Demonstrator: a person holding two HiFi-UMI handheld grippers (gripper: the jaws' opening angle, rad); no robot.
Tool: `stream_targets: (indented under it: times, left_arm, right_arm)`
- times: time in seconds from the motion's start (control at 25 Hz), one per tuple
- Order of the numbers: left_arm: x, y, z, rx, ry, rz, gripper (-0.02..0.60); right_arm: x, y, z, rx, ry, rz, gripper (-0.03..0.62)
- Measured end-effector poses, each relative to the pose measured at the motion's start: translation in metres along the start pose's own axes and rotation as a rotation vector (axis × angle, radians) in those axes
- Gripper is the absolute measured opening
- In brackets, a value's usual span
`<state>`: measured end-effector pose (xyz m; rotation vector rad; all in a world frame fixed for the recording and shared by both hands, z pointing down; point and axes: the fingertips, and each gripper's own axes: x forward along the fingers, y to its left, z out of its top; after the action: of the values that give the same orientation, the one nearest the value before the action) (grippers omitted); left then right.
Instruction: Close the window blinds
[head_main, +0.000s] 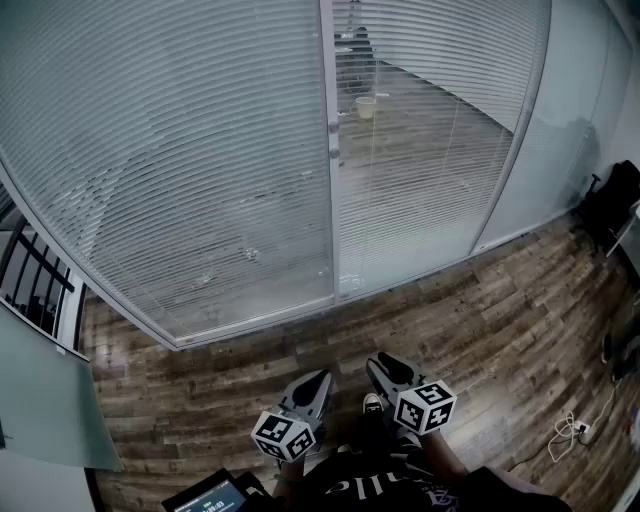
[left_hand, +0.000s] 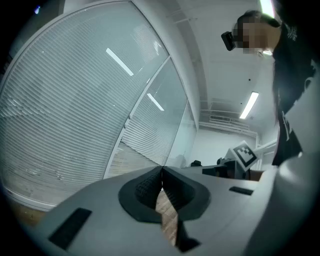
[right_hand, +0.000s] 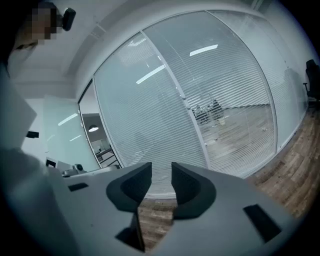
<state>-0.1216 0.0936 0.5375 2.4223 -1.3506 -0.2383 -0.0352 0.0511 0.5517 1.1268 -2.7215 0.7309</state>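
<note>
Grey blinds (head_main: 430, 170) hang well ahead of us, nearer our right gripper (head_main: 385, 368), fingers apart; left gripper (head_main: 312, 388) fingers together.

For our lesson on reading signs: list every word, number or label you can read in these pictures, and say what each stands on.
Print on the dark shirt: pale letters, too blurred to read.
Device screen: text too small to read.
Marker cubes: square patterns only, no words.

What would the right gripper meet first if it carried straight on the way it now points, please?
The right gripper would probably meet the blind-covered pane left of the frame post, low down; the floor between looks free, though depth is unclear.
</note>
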Motion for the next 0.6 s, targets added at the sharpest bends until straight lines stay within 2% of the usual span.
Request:
stream_targets:
  times: [0.36,0.6]
  left_arm:
    - [0.052,0.066,0.024,0.005,-0.025,0.07,0.006]
    - [0.137,0.112,0.062,0.029,-0.051,0.106,0.005]
  right_arm:
    - [0.085,-0.035,0.035,-0.005,0.009,0.061,0.133]
    - [0.152,-0.086,0.098,-0.028,0.001,0.115,0.133]
